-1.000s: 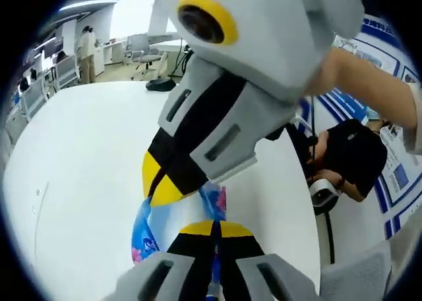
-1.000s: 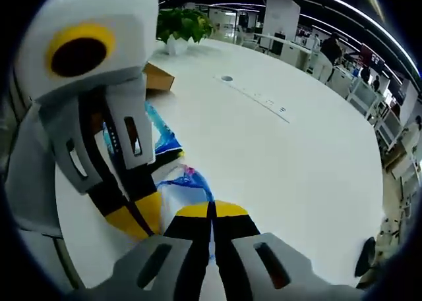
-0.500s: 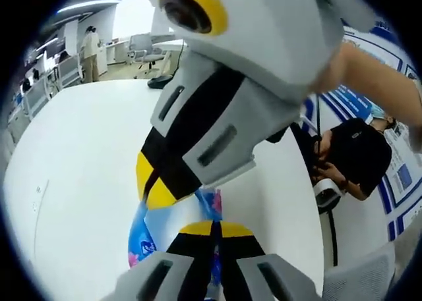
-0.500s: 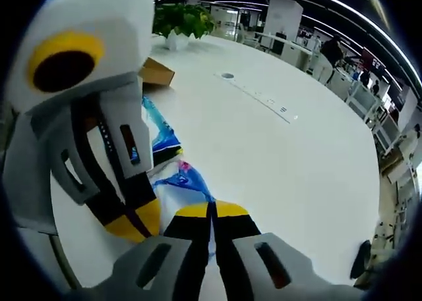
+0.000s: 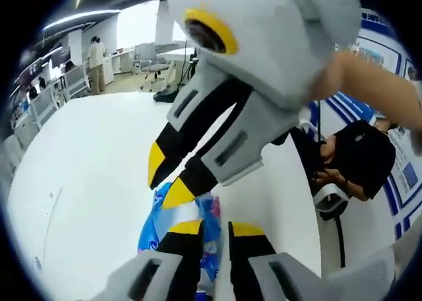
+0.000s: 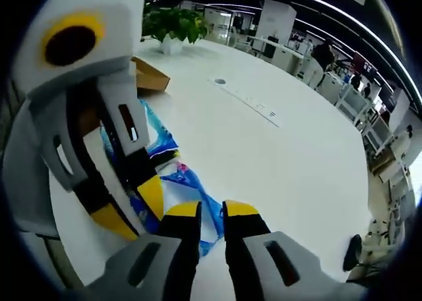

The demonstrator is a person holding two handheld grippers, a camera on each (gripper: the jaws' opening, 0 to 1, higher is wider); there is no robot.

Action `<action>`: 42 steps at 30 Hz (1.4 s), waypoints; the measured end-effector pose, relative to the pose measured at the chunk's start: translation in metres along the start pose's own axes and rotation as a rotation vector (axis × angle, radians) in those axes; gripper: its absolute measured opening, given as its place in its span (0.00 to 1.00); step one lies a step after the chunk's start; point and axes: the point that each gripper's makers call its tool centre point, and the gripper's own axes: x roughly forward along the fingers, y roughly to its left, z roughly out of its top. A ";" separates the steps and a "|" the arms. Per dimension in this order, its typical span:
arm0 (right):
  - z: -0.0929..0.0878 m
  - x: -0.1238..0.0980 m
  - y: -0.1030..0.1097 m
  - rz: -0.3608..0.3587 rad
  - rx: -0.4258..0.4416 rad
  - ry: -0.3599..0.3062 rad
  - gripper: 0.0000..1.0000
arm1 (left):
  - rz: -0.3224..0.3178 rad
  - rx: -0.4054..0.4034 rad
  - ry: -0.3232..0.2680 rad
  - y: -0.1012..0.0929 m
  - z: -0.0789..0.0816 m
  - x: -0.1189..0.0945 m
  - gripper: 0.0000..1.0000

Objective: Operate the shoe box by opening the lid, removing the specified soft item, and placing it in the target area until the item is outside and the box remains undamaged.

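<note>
**Both grippers let go of the soft item on the table**

The soft item (image 5: 192, 228), a blue and pink printed piece, lies flat on the white tabletop (image 5: 86, 163) near its edge. A second ago both pairs of jaws were pinched shut on it; now each pair stands apart with a gap between the yellow tips, and neither seems to be holding it, though the jaws hide part of it.

In the left gripper view, the left gripper (image 5: 215, 230) sits just over the item, and the right gripper (image 5: 171, 179) comes in from above with its tips spread over the same piece. In the right gripper view, the right gripper (image 6: 211, 210) hangs over the item (image 6: 188, 186), with the left gripper (image 6: 132, 205) crowding in beside it and blocking much of that side.

The shoe box (image 6: 150, 77), brown cardboard, stands farther along the tabletop, behind the left gripper's body, near a potted plant (image 6: 173, 26). A seated person (image 5: 356, 159) is beyond the table edge; office chairs (image 5: 148, 51) stand in the background.
</note>
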 end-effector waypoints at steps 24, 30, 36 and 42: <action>0.013 -0.075 0.034 -0.136 0.107 -0.047 0.41 | 0.084 -0.098 -0.150 -0.032 -0.022 -0.106 0.39; 0.021 -0.086 0.048 -0.162 0.137 -0.067 0.47 | 0.118 -0.091 -0.182 -0.034 -0.036 -0.135 0.47; 0.031 -0.095 0.065 -0.178 0.151 -0.089 0.53 | 0.160 -0.131 -0.261 -0.037 -0.037 -0.170 0.52; 0.046 -0.102 0.079 -0.189 0.165 -0.111 0.60 | 0.177 -0.161 -0.323 -0.046 -0.040 -0.199 0.57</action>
